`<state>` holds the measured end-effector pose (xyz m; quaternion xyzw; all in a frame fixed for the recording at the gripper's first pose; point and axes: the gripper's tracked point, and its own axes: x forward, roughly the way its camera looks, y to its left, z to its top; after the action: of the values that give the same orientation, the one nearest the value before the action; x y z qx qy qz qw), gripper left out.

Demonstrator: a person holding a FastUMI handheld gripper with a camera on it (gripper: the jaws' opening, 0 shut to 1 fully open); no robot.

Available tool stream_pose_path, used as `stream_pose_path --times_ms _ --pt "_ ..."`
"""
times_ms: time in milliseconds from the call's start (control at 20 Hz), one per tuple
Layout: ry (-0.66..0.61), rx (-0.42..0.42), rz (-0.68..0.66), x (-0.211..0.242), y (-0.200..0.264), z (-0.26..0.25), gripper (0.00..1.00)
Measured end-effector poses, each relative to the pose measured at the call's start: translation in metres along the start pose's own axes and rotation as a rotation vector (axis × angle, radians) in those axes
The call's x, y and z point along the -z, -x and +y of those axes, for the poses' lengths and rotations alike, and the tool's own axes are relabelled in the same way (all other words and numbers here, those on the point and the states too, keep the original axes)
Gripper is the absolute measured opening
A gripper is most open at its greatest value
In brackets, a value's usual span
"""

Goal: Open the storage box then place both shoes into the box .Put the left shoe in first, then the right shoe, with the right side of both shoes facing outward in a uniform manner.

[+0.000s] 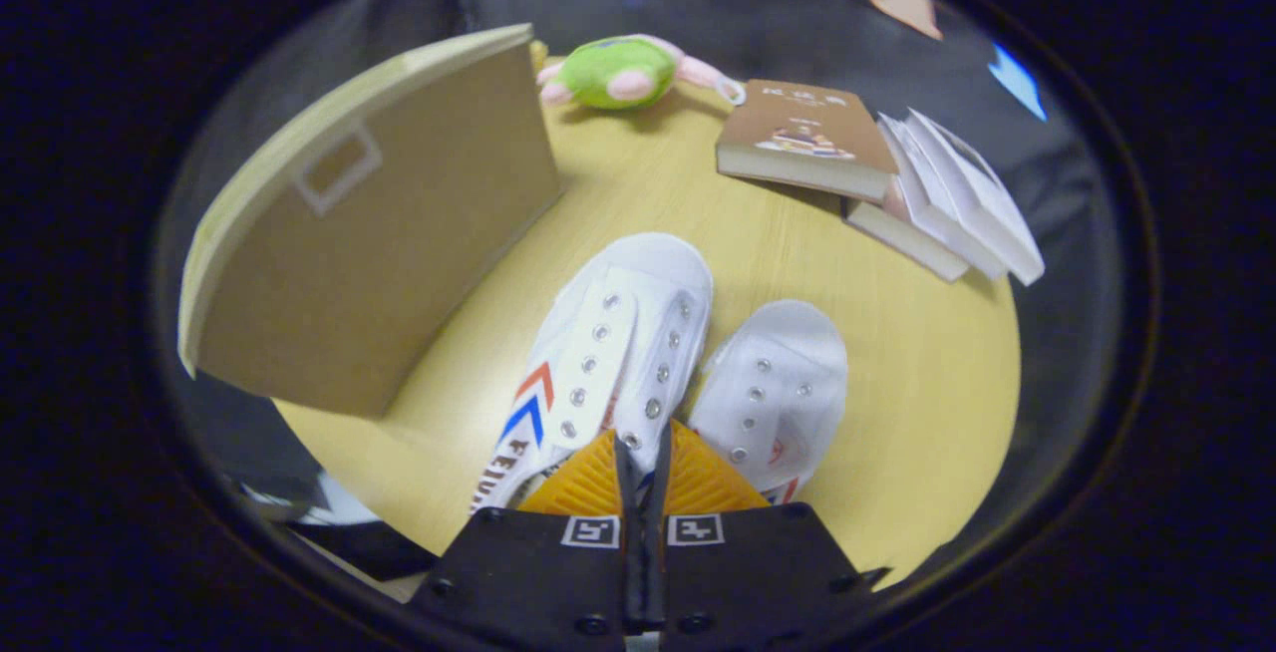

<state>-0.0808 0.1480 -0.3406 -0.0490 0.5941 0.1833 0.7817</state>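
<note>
My claw (641,453) is squeezed tight on the edge of the left shoe (608,353) — both fingers (588,485) press on it, almost touching each other. The right shoe (773,393) sits just beside it on the yellow surface (927,373), toes pointing away from me, and the storage box (369,233) stands near the left shoe — I can't tell if its lid is open. Far past the shoes lie a green plush toy (618,72), a brown book (802,139) and some white booklets (952,203).
</note>
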Motion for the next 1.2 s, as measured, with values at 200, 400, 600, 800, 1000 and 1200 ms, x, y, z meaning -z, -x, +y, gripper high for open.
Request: stream_pose_path --times_ms 200,400,600,800,1000,1200 --pt "-0.137 -0.065 -0.059 -0.013 0.016 0.008 0.03" --pt "-0.192 -0.103 -0.082 -0.019 0.03 0.016 0.04" --pt "-0.223 -0.137 -0.13 -0.043 0.058 0.029 0.04" --pt "-0.228 -0.17 -0.204 -0.079 0.096 0.044 0.03" --pt "-0.22 -0.213 -0.282 -0.115 0.139 0.066 0.03" --pt "-0.19 -0.266 -0.347 -0.144 0.172 0.105 0.03"
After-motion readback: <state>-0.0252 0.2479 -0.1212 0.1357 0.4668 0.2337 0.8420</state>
